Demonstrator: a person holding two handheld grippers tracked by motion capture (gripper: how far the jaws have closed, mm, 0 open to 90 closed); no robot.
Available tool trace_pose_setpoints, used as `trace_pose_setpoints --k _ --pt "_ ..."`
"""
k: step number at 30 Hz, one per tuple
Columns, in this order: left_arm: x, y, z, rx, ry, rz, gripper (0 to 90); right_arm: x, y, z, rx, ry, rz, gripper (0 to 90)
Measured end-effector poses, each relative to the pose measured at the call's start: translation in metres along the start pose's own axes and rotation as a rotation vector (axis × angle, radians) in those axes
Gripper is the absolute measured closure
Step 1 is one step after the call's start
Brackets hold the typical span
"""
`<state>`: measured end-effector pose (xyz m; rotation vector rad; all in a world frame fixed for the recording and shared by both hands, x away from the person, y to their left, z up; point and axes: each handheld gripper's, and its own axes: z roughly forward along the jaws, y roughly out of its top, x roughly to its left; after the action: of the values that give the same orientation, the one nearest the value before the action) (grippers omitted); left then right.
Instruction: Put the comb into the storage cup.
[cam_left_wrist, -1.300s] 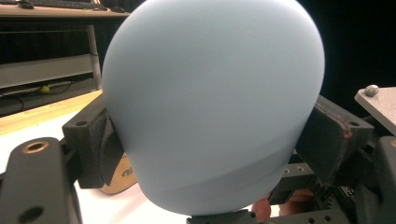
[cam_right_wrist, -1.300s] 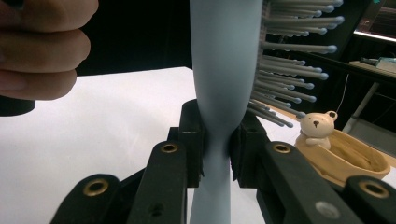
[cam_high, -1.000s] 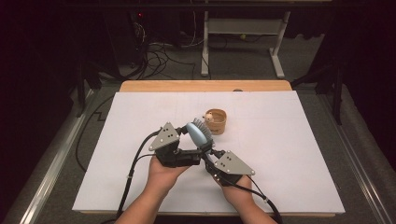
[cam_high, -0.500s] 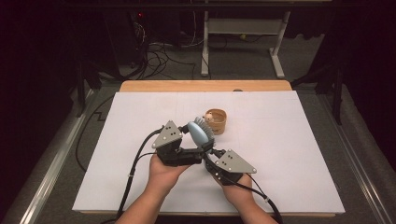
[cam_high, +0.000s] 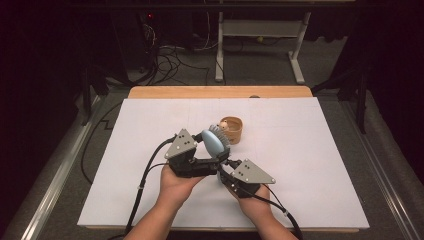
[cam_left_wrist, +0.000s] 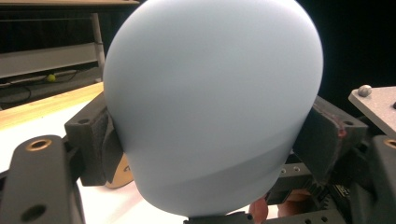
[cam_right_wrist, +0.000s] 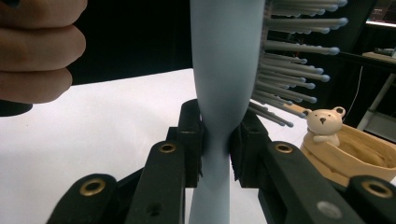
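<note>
A pale blue hairbrush stands tilted above the white table sheet, held by both grippers. My left gripper clamps the wide brush head from both sides; in the left gripper view the rounded back of the head sits between the pads. My right gripper is shut on the narrow neck of the handle, with the bristles pointing away to the right. A person's hand holds each gripper.
A small wooden cup with a bear figure stands just behind the brush, also seen as the bear cup. The white sheet covers the table, and a wooden edge runs along its far side. Cables trail toward the near edge.
</note>
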<state>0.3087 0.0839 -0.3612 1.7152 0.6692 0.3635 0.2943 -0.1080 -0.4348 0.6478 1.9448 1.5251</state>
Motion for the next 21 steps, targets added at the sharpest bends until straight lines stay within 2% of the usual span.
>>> trace_pose_setpoints --k 10,21 --pt "0.0002 0.0006 -0.0009 -0.002 0.005 -0.002 20.3 0.0009 -0.0003 0.0001 0.003 0.005 0.001 73.8" --pt "0.0025 0.0011 -0.0028 0.000 0.015 0.007 20.3 0.0003 -0.0019 0.0023 0.022 0.026 0.021 59.1"
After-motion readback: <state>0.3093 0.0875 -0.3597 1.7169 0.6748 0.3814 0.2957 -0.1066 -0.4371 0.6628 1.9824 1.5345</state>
